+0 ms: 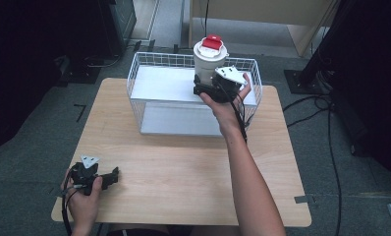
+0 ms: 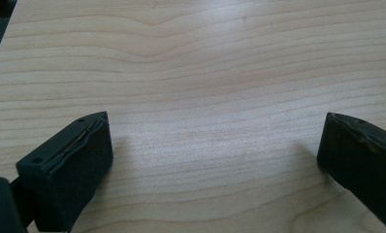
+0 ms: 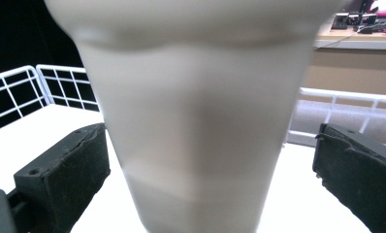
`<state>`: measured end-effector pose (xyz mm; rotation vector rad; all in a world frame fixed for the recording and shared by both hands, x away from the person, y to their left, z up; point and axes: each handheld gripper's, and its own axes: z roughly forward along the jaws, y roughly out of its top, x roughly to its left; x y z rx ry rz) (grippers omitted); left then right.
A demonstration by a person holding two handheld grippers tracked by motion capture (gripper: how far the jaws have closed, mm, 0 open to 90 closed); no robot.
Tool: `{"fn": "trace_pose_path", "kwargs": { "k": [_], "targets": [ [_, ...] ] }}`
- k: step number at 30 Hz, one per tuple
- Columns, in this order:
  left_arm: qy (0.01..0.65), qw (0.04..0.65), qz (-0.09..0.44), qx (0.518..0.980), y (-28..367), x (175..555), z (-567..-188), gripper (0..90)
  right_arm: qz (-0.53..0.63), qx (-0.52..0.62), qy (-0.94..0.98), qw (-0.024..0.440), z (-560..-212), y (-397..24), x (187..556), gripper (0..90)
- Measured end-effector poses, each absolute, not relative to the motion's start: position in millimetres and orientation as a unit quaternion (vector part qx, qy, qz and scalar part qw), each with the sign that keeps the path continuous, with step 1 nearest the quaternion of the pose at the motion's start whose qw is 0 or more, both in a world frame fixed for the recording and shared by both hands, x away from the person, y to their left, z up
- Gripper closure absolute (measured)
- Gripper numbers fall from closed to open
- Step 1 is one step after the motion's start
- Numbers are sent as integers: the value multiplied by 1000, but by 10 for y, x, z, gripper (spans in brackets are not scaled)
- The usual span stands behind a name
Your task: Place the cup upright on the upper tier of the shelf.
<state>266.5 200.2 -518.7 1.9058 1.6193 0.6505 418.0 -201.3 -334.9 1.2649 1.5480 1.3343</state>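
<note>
Two claws are at work here, and only one is busy. At the left, the left claw point(image 1: 116, 174) rests low on the wooden counter point(image 1: 183, 162) near its front left corner — its jaws stand wide apart, released, with only bare wood between them in the left gripper view.

Further right, the white wire basket point(image 1: 139, 73) stands at the far side of the counter. It has a white floor, and the tall white cup point(image 1: 208, 59) with a white lid and a red piece on top is at its right part. I cannot tell whether the cup already stands on the floor of the basket or hangs a little above it.

The right claw point(image 1: 209, 87) is at the lower part of the cup. In the right gripper view its jaws stand on both sides of the cup point(image 3: 196, 145) with a gap at each side — released, not pressing.

My judgement: this is the moment of placing or taking the cup. The next move calls for a straight motion, so that the jaws do not tip the tall cup or catch the wire wall.
</note>
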Motion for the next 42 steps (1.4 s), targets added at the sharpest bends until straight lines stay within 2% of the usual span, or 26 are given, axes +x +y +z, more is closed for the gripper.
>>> {"fn": "trace_pose_path", "kwargs": {
  "k": [11,25,29,42],
  "targets": [
    [603,275,242,709,2001,2665,-5187,0,526,481,602,361,-3435,-2096,3952,0],
    [603,275,242,709,2001,2665,-5187,0,546,464,610,339,-3603,-2279,3506,0],
    [603,275,242,709,2001,2665,-5187,0,535,463,615,348,-3650,-2308,3424,0],
    [603,275,243,709,2001,2665,-5187,0,516,478,626,337,-3958,-2510,3133,0]
  ]
}}
